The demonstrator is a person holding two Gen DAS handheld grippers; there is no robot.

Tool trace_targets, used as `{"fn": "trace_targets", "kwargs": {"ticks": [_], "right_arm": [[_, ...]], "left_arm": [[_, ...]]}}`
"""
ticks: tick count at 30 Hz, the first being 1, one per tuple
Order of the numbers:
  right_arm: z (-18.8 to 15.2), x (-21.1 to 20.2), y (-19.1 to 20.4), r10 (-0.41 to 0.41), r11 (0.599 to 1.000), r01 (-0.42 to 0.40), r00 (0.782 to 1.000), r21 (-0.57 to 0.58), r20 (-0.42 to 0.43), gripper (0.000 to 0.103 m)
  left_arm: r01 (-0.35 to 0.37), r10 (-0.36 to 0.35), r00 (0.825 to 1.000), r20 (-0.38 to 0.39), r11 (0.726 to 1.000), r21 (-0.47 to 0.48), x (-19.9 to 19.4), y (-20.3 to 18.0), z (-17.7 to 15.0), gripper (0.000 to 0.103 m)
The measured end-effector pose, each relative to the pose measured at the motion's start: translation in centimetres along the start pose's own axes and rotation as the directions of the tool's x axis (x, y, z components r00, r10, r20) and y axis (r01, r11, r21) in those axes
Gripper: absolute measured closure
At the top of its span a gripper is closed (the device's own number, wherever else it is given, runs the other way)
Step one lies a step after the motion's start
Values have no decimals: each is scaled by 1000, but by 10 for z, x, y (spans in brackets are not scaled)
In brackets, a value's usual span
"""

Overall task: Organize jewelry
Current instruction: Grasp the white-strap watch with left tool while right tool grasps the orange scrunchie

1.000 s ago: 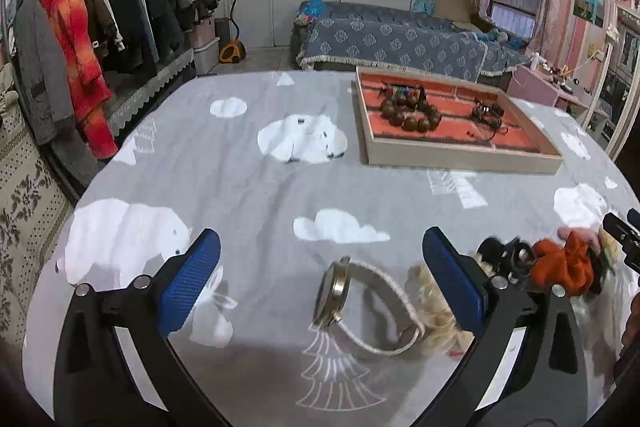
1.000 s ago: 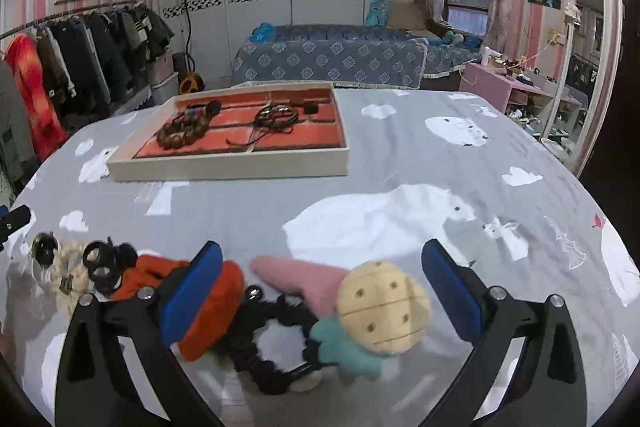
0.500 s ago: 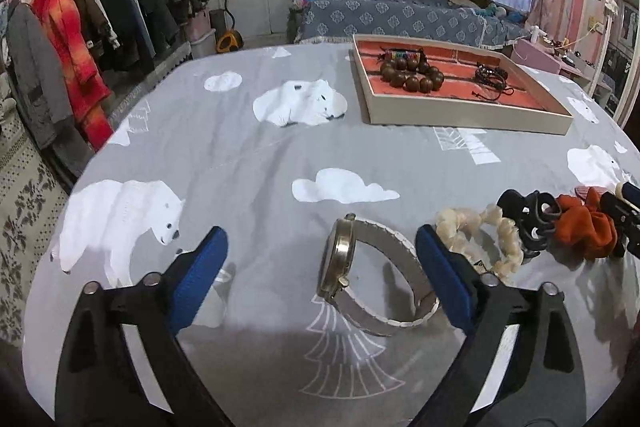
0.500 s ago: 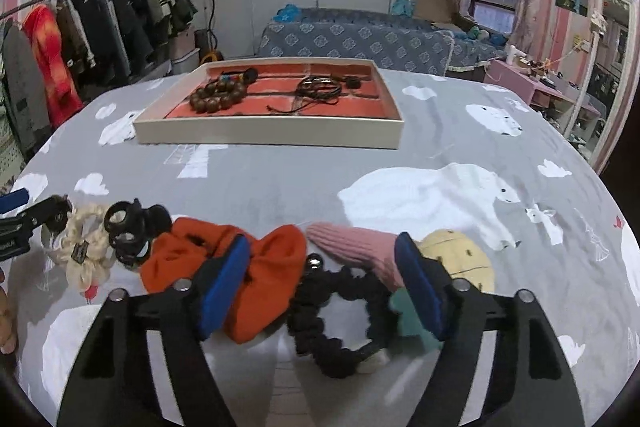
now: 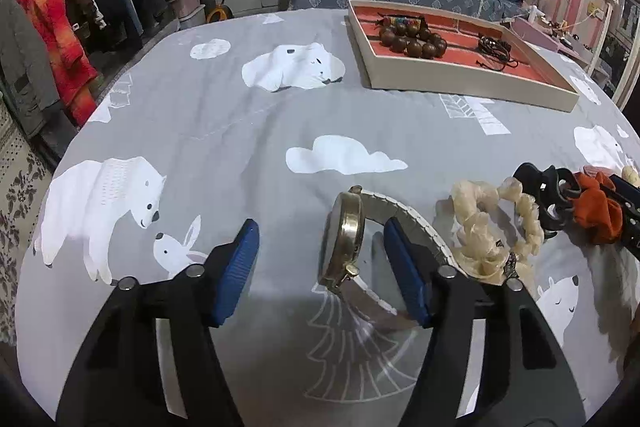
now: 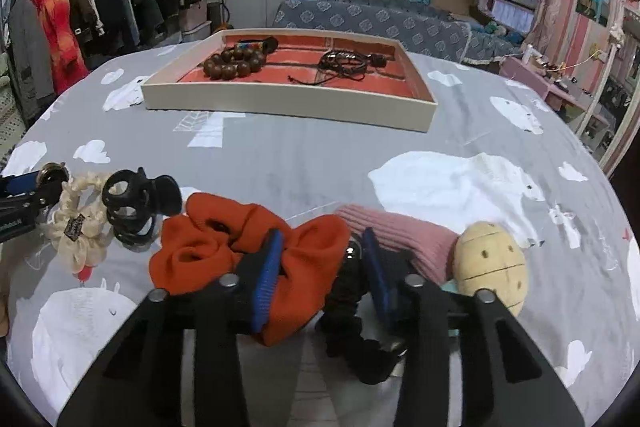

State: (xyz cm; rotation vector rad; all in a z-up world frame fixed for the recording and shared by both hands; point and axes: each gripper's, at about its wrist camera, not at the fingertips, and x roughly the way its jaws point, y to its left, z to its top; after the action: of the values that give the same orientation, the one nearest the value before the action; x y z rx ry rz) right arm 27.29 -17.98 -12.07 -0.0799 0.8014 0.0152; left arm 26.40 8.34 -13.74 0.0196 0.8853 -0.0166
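Pick-up step in hand: left gripper (image 5: 320, 267) jaws, just closing, bracket the watch (image 5: 348, 239) on the desk (image 5: 240, 115), not yet clamped. Right gripper (image 6: 320, 267) jaws, also closing, are pinching the orange scrunchie (image 6: 224, 243) near the watch. Full closure, then carriage to the tray (image 6: 280, 99) is called for.

Two hand-held grippers, alike in build. The left gripper (image 5: 320, 259) has two matte black plastic arms that splay outward toward the camera, each with angular cut-out windows in its side. Each arm ends in a flat, upright pad of bright blue with a fine ribbed texture (image 5: 239, 269). Two round silver screw heads sit on top of each arm, just behind the pad — four in all. A pale panel shows under the black frame on each side. The right gripper (image 6: 320, 269) is the same: black arms, blue ribbed pads (image 6: 266, 281), paired silver screws. No cables, no printed markings, no sleeve visible.
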Motion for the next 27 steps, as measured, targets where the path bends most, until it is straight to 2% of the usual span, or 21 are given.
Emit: {"fn": "trace_targets", "kwargs": {"ticks": [2, 6, 11, 22, 27], "right_arm": [[0, 2, 2, 8, 1000, -8, 1000, -9, -8, 70], [0, 2, 3, 19, 1000, -19, 1000, -5, -10, 75], [-1, 1, 3, 40, 999, -40, 999, -4, -5, 86], [-1, -1, 5, 40, 999, -40, 999, -14, 3, 88], [-1, -1, 5, 40, 999, -40, 999, -17, 4, 88]], "left_arm": [[11, -11, 1000, -15, 1000, 0, 4, 1, 0, 51], [9, -9, 1000, -20, 1000, -2, 6, 0, 1, 54], [11, -11, 1000, -17, 1000, 4, 6, -2, 0, 67], [32, -32, 999, -16, 999, -7, 6, -1, 0, 80], [40, -40, 999, -14, 999, -17, 6, 1, 0, 81]]}}
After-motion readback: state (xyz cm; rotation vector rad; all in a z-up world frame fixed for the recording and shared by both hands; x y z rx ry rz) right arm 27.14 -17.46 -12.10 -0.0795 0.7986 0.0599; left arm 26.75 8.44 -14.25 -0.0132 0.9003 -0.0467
